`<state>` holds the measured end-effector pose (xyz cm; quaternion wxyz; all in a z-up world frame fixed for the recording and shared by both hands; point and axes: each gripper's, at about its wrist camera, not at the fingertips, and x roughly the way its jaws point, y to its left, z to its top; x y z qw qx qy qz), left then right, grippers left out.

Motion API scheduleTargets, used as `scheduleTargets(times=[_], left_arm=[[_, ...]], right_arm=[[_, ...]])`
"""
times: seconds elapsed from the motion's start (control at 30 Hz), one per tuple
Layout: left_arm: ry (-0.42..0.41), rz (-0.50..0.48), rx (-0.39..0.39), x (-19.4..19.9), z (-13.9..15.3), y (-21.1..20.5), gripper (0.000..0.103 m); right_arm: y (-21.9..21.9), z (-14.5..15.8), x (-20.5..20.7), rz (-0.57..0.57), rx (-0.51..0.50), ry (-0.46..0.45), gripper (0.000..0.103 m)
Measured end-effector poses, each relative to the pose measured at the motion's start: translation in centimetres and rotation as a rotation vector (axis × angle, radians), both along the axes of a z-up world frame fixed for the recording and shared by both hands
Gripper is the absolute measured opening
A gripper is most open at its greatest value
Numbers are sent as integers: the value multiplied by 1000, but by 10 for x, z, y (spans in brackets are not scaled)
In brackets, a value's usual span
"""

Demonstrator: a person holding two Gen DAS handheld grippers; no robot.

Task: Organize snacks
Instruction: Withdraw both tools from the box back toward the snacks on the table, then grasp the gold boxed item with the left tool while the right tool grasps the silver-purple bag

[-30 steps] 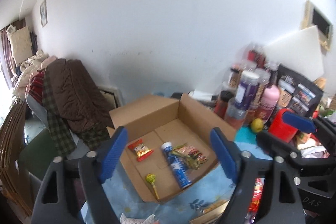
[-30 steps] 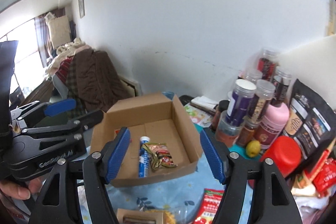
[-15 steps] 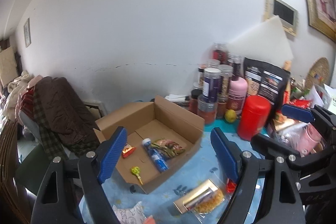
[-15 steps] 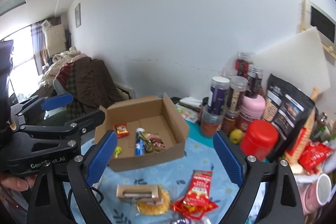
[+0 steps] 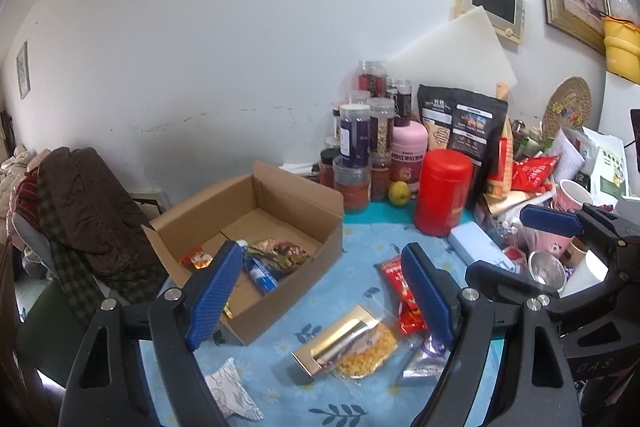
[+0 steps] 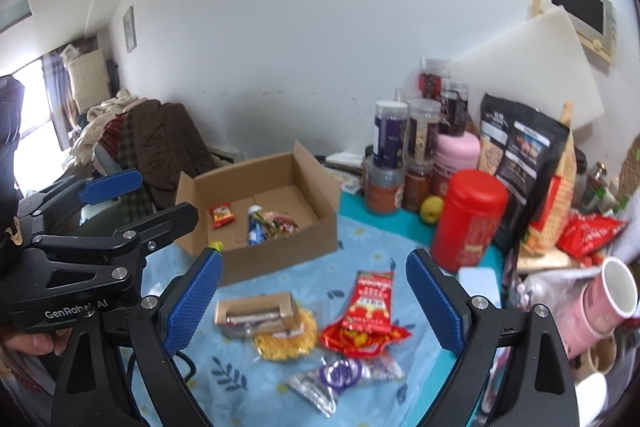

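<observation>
Crowding table's far side: red canister [image 6: 468,223], jars [image 6: 404,155], black pouch [image 6: 520,155].

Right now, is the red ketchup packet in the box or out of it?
Out. The red ketchup packet lies flat on the blue tablecloth, in front of the cardboard box, beside the other loose snacks.

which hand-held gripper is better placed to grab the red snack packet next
Right, likely. The right hand-held gripper is open and empty with the red snack packet lying between its fingers. In the left hand-held gripper view, that packet is half hidden behind its right finger.
</observation>
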<state>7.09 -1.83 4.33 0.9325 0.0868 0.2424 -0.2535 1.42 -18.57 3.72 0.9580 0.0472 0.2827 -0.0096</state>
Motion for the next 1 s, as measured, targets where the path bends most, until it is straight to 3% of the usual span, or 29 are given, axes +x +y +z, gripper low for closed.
scheduleTargets(times=[0.67, 1.0], left_arm=[[193, -78, 8, -7, -80, -2, 82], [251, -46, 14, 12, -111, -2, 82]], right_arm=[[3, -97, -15, -3, 105, 200, 94], [-20, -137, -6, -56, 175, 299, 94]])
